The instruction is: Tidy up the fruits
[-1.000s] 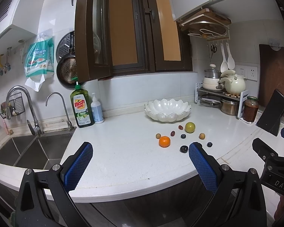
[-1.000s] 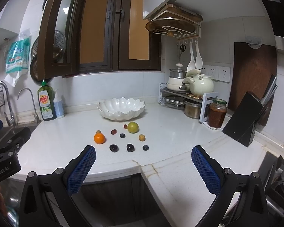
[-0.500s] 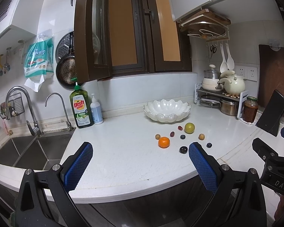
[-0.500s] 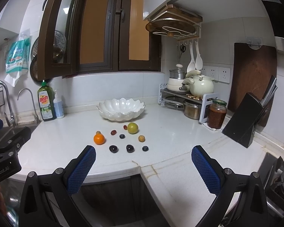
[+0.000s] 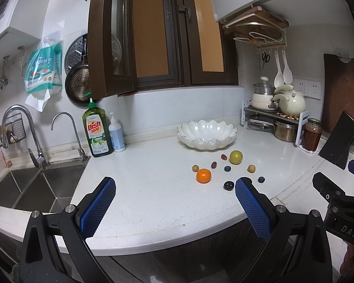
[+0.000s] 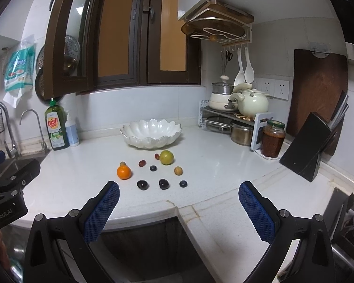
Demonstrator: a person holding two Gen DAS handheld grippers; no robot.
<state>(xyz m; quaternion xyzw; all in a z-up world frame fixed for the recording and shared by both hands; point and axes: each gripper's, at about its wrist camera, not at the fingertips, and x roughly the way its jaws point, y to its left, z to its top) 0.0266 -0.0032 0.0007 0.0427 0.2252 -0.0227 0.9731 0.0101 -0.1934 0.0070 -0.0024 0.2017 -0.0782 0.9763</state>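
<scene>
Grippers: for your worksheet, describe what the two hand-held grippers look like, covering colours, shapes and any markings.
Both look alike: the left gripper and the right gripper each have two black angular fingers with silver bolts, tipped with blue cross-hatched pads. White lettering shows on each black body where the other camera sees it, partly cut off. No cables or sleeves are visible.

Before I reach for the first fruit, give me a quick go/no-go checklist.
1. Left gripper open, holding nothing: ok.
2. Right gripper open, holding nothing: ok.
3. White bowl upright, nothing visible inside: ok.
4. Fruits loose on the counter, none in the bowl yet: ok.
5. Orange clear of its neighbours: not ok, a small tan fruit sits right behind it.
6. Fruit firmness: cannot tell.
</scene>
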